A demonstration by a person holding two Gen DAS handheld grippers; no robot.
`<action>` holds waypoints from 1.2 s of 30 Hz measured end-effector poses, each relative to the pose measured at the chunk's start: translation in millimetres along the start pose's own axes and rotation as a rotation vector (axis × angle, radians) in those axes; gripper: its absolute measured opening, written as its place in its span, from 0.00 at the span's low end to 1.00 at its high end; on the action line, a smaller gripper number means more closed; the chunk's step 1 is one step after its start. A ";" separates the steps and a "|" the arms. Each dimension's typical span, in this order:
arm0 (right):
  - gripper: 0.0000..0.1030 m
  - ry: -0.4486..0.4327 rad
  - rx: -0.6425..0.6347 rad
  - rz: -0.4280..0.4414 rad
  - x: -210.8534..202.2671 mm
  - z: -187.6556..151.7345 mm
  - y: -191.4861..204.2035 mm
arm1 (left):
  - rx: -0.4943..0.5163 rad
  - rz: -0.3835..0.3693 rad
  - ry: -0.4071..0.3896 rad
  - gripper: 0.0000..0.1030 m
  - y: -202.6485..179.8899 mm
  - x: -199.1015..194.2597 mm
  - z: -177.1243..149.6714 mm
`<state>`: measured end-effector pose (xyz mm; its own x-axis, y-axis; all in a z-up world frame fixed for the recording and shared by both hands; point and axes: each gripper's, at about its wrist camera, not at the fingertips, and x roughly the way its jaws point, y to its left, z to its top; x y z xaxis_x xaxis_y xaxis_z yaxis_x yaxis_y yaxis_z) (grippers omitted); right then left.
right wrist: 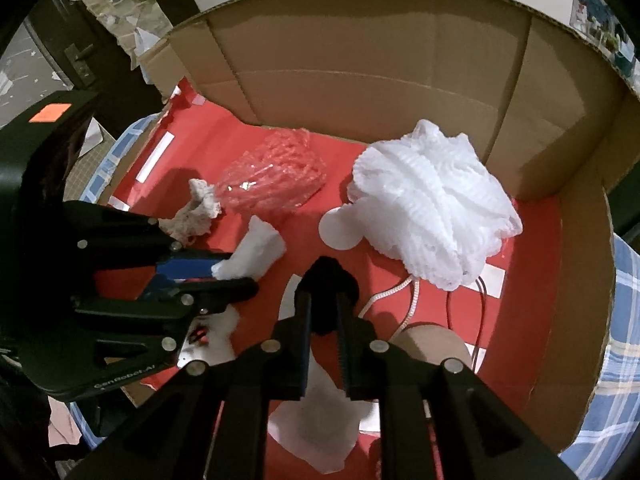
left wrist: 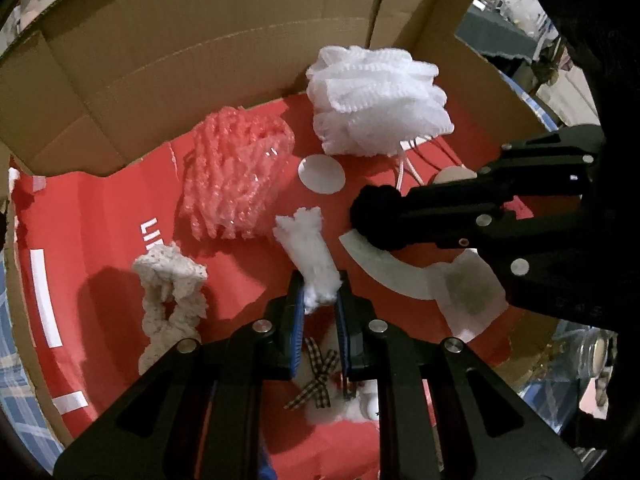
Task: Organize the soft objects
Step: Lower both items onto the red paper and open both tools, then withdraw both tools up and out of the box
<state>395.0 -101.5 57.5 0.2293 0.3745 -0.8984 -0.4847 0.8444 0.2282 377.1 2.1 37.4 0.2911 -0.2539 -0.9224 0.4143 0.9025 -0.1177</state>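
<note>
"GenRobot.AI" on left tongs [right wrist: 236, 276]

A dark door [right wrist: 86, 46] with a metal handle stands left; blue plaid cloth [right wrist: 622, 344] underneath.

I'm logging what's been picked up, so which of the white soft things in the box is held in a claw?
The small fluffy white tuft, clamped in the left claw. The big white mesh puff lies free.
</note>
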 end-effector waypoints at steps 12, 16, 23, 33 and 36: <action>0.47 0.016 -0.002 -0.011 7.7 3.4 1.3 | 0.010 0.035 0.007 0.61 -10.4 5.1 5.6; 0.55 -0.003 0.007 -0.013 0.6 3.4 -1.3 | 0.017 0.034 -0.022 0.66 -13.8 -5.6 7.6; 0.75 -0.070 0.012 -0.047 -34.7 -5.6 -0.5 | 0.007 0.046 -0.087 0.66 -23.6 -36.7 0.7; 1.00 -0.268 0.012 -0.100 -117.0 -46.3 24.8 | -0.031 0.044 -0.299 0.79 -36.4 -105.1 -41.6; 1.00 -0.334 0.007 -0.168 -135.3 -62.0 37.7 | -0.050 0.063 -0.371 0.84 -41.4 -121.6 -60.4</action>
<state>293.4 -144.2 164.4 0.5683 0.3343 -0.7519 -0.4116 0.9067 0.0920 272.5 16.6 132.2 0.6109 -0.2983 -0.7333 0.3462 0.9337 -0.0914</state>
